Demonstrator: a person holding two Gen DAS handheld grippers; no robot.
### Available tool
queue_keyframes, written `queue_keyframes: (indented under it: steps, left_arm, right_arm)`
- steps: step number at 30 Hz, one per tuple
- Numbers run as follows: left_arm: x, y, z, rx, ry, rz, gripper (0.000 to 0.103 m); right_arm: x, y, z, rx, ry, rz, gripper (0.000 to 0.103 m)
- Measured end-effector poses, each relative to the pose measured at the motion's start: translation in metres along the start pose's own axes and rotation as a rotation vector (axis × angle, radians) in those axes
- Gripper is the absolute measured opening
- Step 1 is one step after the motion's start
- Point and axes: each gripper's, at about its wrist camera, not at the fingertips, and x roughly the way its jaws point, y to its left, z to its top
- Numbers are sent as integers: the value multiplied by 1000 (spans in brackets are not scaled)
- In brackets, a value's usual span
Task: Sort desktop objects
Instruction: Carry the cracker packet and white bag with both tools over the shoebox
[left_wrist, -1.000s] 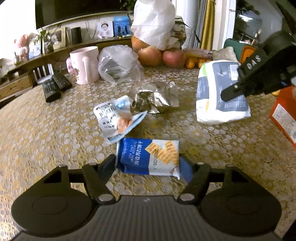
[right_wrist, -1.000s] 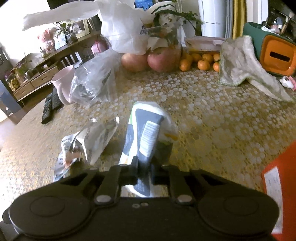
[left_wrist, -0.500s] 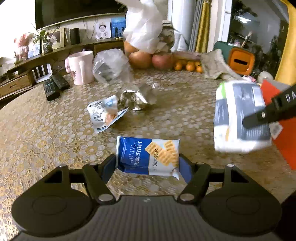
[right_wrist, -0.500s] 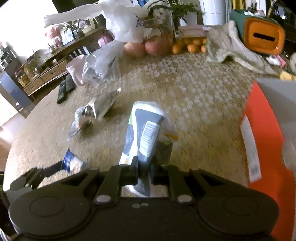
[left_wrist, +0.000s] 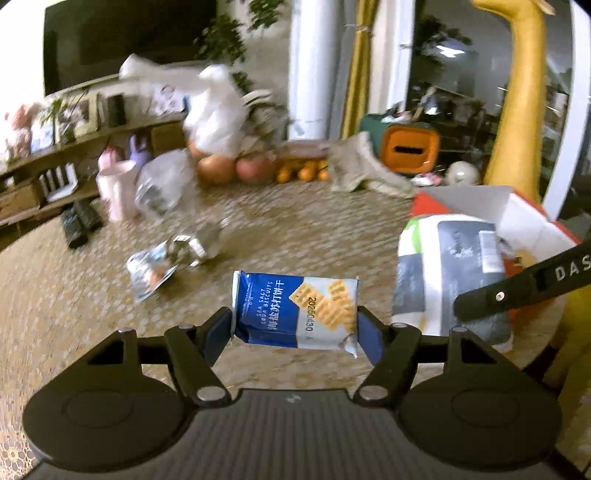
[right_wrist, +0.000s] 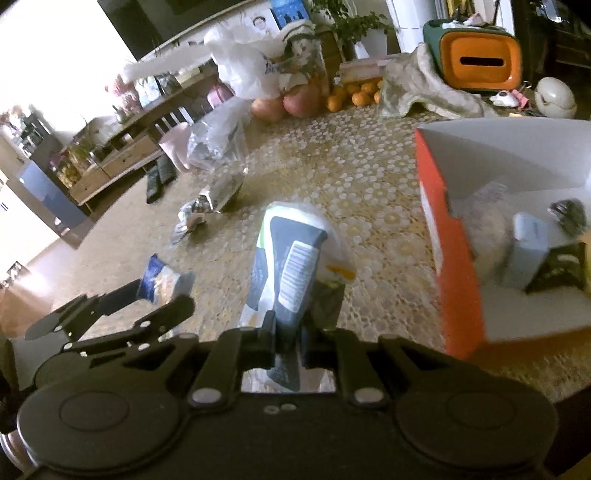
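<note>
Your left gripper (left_wrist: 295, 328) pinches the blue biscuit packet (left_wrist: 295, 308) by its two ends, lifted clear of the table (left_wrist: 74, 314). Your right gripper (right_wrist: 288, 341) is squeezed tight on the white and grey pouch (right_wrist: 291, 258), just beside the open orange box (right_wrist: 454, 258). Crumpled wrappers (left_wrist: 170, 254) lie farther back.

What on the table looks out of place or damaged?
Two torn, crumpled wrappers lie loose mid-table, foil side up, likely empty. A rumpled cloth is heaped by the oranges. Nothing looks spilled.
</note>
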Motion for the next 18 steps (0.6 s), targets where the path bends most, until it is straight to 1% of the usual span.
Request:
queue_keyframes:
  steps: [3,8,13,18]
  left_arm:
    - [-12,-24,8,36,-24,-24,71]
    - [-25,-64,20,91,-52,-74,71]
    - [-25,-107,30,147,-62,-129,71]
    - [-18,-148,37,218,-64,-184,71]
  right_arm:
    - [-22,-13,-7,38,-10,19,10]
    - [-56,-36,-17,71,-52,9,10]
    - [-89,-63,-23,111,-105,-11,11]
    - [-115,-93,-25,147,-154,-57,11]
